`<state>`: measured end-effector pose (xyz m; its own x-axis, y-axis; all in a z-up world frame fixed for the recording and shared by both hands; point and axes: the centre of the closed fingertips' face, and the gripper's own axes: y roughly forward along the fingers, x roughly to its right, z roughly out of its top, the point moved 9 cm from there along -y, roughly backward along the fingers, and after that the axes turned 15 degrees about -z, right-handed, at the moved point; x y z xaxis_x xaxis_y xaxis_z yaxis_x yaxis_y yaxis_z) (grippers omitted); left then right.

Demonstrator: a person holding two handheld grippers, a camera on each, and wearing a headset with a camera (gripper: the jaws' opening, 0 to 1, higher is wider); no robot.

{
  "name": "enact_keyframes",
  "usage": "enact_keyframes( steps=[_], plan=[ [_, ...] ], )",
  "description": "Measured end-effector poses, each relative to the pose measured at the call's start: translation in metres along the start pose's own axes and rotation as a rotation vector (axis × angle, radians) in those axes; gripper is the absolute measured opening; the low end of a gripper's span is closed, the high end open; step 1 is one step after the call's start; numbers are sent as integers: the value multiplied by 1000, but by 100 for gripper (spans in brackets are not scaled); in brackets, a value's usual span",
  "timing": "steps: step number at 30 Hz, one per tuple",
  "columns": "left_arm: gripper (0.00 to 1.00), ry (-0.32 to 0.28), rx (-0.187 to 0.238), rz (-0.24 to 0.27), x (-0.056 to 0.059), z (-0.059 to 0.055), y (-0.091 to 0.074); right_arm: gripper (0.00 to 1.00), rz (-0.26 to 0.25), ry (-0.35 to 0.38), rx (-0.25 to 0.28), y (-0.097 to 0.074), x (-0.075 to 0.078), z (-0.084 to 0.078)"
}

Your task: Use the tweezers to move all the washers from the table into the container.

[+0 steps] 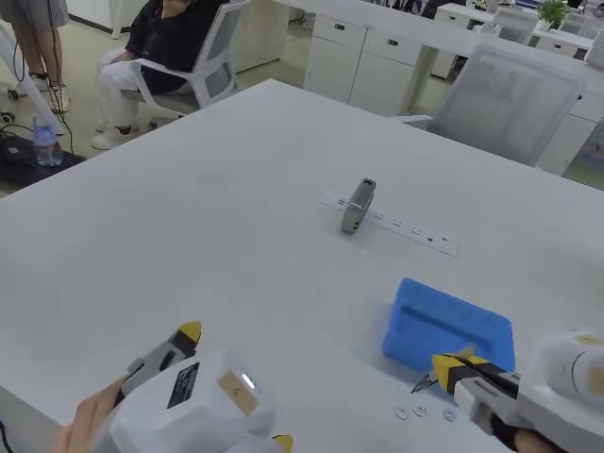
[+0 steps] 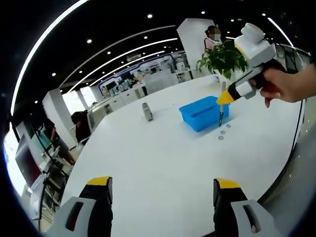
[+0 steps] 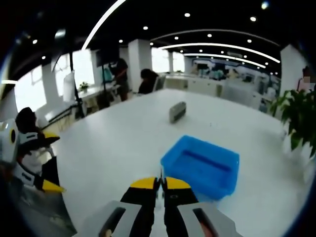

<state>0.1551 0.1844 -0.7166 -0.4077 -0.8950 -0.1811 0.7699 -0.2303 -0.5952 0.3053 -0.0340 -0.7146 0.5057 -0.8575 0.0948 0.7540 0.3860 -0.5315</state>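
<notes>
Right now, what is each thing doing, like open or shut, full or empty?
Left gripper: open, holding nothing.
Right gripper: shut on the tweezers.
Tweezers: gripped, tip pointing down near the washers.
Washers: three lying on the table beside the container.
Container: upright, looks empty.

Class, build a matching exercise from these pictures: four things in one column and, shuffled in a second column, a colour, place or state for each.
Column one
1. washers
2. container
3. left claw
4. tweezers

Column two
a. spread wide, gripping nothing
b. gripped in the shut right claw
c. lying loose beside the container
d. blue, open-topped

Pairs: 1-c, 2-d, 3-a, 4-b
</notes>
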Motion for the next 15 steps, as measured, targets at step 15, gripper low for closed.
enact_keyframes(
  steps=[15],
  plan=[
    [85,5,-19,3,0,-2,2,2,-1,-15,-62,18,-2,-23]
  ],
)
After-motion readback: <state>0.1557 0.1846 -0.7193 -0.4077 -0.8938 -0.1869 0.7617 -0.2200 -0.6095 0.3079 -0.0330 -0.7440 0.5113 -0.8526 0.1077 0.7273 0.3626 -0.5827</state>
